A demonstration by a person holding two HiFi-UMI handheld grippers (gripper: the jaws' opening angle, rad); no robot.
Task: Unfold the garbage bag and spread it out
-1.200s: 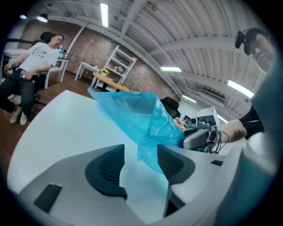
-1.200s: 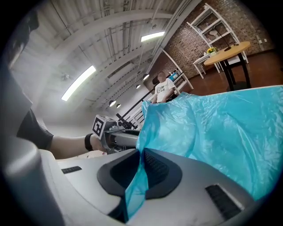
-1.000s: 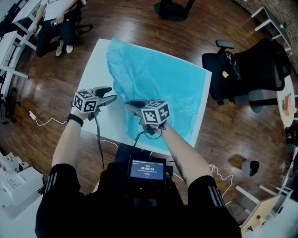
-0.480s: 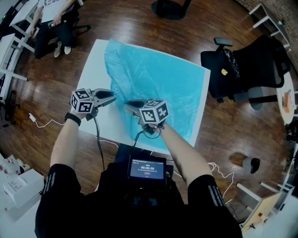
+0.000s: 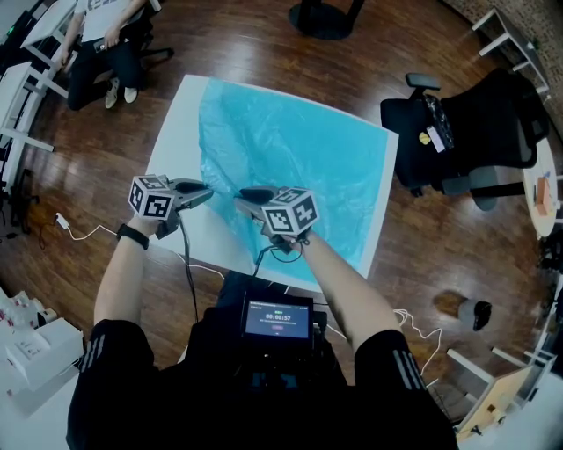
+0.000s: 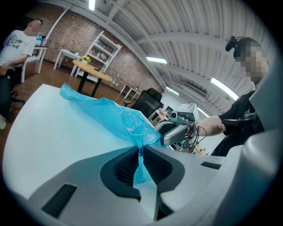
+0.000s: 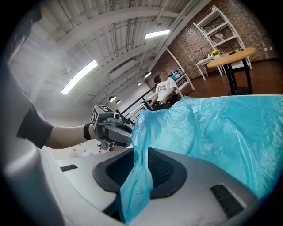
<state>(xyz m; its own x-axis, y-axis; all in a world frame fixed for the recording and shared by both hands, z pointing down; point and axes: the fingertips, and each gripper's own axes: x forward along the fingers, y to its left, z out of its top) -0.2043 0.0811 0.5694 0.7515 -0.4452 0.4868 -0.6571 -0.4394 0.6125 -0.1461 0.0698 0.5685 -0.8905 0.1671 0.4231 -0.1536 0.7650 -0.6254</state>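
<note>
A thin blue garbage bag lies partly spread over the white table, with a raised fold along its left side. My left gripper is at the bag's near-left edge. Its jaws have just been closing and now pinch a twist of the film. My right gripper is just to its right at the same edge. Its jaws have just been opening, and a strip of the bag hangs loose between the parted pads. Each gripper shows in the other's view: the right gripper and the left gripper.
A black office chair stands close to the table's right edge. A seated person is at the far left beside white desks. A chair base is beyond the table. Cables lie on the wooden floor to the left.
My left gripper closed on the bag's near edge and drew back to the left, lifting the film a little. The right gripper stayed put and its jaws parted.
</note>
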